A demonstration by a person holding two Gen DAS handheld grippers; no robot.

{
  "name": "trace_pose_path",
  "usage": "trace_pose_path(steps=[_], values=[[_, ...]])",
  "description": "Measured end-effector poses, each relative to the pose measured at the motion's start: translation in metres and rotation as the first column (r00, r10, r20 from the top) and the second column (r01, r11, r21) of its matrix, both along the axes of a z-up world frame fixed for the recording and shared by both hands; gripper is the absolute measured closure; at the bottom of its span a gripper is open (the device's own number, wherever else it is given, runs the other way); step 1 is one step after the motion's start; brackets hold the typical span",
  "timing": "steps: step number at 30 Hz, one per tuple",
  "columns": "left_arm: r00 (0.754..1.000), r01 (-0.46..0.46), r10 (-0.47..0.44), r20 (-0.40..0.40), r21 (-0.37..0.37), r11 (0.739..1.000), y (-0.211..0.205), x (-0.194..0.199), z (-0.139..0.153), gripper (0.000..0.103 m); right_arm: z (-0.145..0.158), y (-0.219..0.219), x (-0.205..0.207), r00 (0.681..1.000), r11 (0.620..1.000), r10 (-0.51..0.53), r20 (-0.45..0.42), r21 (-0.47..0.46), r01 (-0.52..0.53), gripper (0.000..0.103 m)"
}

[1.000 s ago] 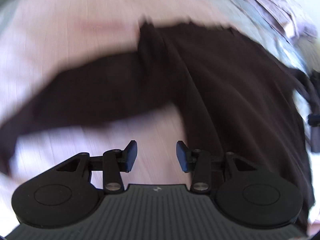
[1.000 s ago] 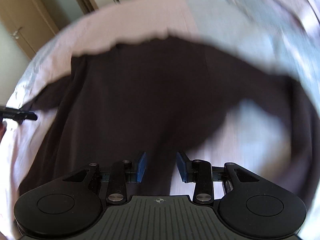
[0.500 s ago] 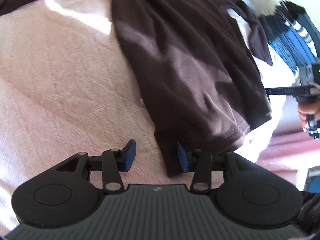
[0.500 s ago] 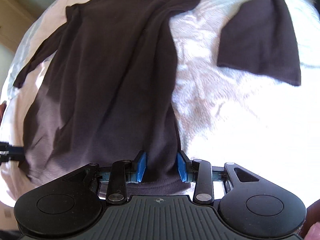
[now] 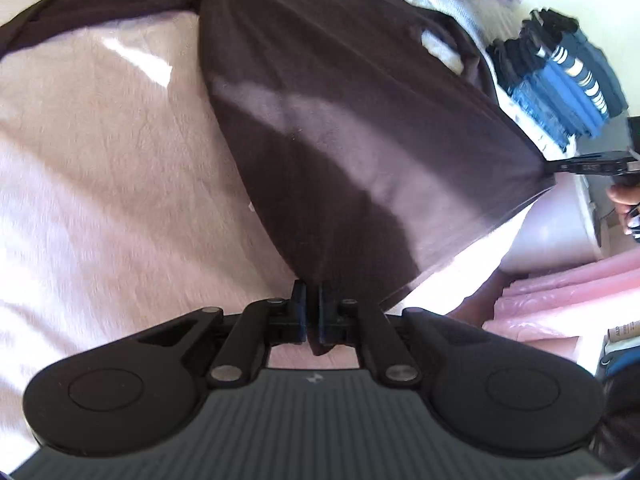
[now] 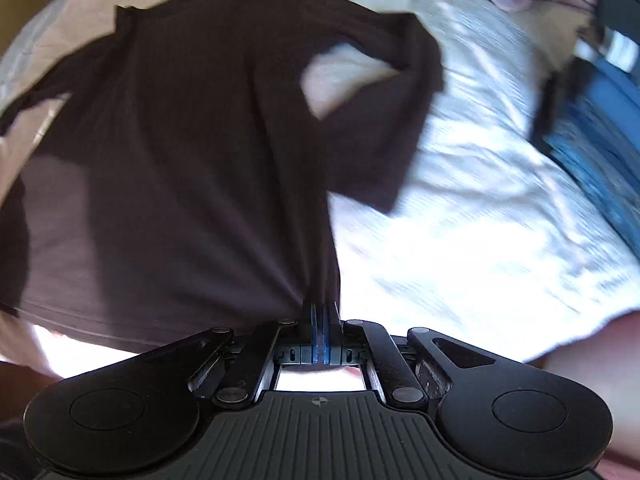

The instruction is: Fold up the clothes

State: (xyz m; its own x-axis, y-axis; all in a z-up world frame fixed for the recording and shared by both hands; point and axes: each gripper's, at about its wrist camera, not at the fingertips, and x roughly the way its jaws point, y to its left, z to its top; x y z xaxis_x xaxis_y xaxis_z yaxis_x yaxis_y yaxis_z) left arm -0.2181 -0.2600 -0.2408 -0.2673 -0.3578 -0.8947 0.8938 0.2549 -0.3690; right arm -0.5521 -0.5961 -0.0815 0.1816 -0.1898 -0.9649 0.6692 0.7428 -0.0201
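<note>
Claws (image 5: 312,294) (image 6: 320,309) clamped on shirt (image 5: 360,120) hem

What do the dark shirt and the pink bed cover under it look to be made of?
Dark shirt: thin brown knit, likely cotton jersey; matte, drapes in soft folds, stitched hem, light glows through it. Pink bed cover: seemingly woven or quilted cotton; matte, finely crinkled texture. Both guesses rest on looks alone.

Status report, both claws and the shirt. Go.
Left claw shut on dark shirt hem corner. Right claw shut on the other corner. Shirt stretched between them over the pink bedspread. Folded clothes stack off to the side, nothing blocking.
</note>
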Motion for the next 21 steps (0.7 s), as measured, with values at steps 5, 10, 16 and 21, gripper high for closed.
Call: trace_pose_path(steps=[5,10,16,21], values=[[0.999,-0.042,0.040,0.023,0.100,0.994,-0.002,-0.015,-0.029,0.099,-0.037,-0.005,-0.042,0.993,0.987,-0.113,-0.017,0.117,0.114,0.103],[0.992,-0.051,0.034,0.122,0.148,0.988,-0.001,-0.008,-0.007,0.090,-0.028,-0.001,-0.024,0.994,0.992,-0.077,0.083,0.102,0.069,0.103],[0.945,-0.153,0.123,0.302,0.076,0.985,0.014,0.057,0.035,0.070,-0.021,0.014,0.041,0.983,0.998,0.004,0.183,0.063,-0.016,0.035],[0.862,-0.179,0.154,0.482,0.006,0.984,0.006,0.150,0.046,0.058,-0.016,0.038,0.119,0.965,0.995,0.089,0.249,0.025,-0.098,0.035]])
